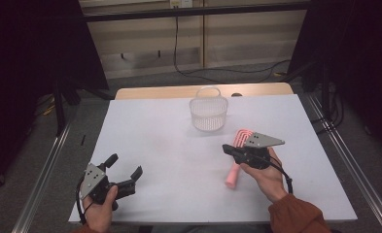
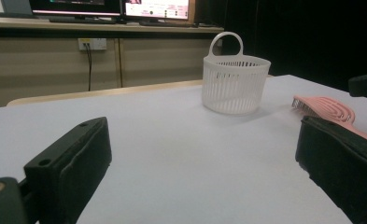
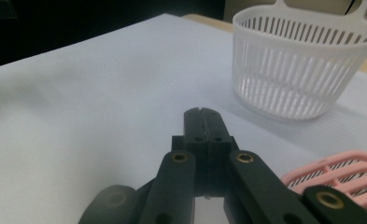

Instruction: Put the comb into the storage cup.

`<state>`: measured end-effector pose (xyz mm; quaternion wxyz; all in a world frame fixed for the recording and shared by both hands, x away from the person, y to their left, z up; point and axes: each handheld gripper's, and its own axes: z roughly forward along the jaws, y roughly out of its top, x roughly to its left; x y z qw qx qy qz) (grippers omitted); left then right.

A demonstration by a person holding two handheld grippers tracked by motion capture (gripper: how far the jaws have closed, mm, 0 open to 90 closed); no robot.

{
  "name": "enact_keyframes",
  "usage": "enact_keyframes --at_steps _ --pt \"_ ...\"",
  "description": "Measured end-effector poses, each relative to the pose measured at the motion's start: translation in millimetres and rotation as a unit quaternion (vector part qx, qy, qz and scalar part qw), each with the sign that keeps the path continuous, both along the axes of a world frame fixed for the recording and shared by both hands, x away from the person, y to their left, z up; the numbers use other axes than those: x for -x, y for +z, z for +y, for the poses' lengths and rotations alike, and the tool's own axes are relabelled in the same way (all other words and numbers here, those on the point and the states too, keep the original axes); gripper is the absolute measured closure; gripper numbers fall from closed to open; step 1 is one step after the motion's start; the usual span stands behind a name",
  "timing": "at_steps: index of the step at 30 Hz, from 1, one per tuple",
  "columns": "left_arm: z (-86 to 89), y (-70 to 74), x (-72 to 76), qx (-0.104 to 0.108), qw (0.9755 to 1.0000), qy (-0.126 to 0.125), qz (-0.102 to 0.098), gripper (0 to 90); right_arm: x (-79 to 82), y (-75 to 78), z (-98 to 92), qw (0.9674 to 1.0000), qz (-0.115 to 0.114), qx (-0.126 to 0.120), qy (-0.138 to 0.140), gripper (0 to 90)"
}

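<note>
A pink hairbrush (image 1: 233, 175) lies on the white table sheet (image 1: 164, 141) right of centre, its head toward a white slatted basket (image 1: 208, 112) that stands upright at the middle back. My right gripper (image 1: 226, 148) hovers over the brush, jaws pressed together with nothing between them, tip pointing left. In the right gripper view the shut right gripper (image 3: 203, 116) points past the basket (image 3: 302, 70), with the brush head (image 3: 344, 175) at the lower right. My left gripper (image 1: 126, 165) rests open near the front left corner. The left gripper (image 2: 203, 128) faces the basket (image 2: 235, 84) and the brush (image 2: 326, 107).
A wooden table edge (image 1: 179, 91) shows behind the sheet. Metal rails (image 1: 43, 174) run along both sides of the table. Cables (image 1: 217, 73) trail on the floor by the back wall. Dark curtains hang left and right. Monitors (image 2: 111, 7) stand on a far bench.
</note>
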<state>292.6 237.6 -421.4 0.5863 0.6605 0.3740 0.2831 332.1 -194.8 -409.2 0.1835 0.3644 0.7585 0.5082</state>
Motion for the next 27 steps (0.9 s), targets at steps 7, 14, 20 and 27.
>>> enact_keyframes --at_steps 7,14,20,27 --pt "0.1 0.0 -0.1 -0.002 1.0 -0.001 0.0 3.5 -2.1 0.0 1.1 0.9982 0.058 0.009 0.015 90.0" --pt "0.1 0.1 -0.1 -0.001 1.0 -0.002 0.0 3.5 -3.7 -1.7 5.0 0.9938 0.106 0.022 0.027 90.0" --pt "0.4 0.1 0.8 0.001 1.0 0.002 -0.002 3.6 -1.7 -1.8 7.4 0.99 0.132 0.037 0.035 90.0" --pt "-0.2 0.3 0.5 -0.003 1.0 0.0 -0.003 3.6 0.1 -3.8 11.6 0.9872 0.148 0.048 0.035 90.0"
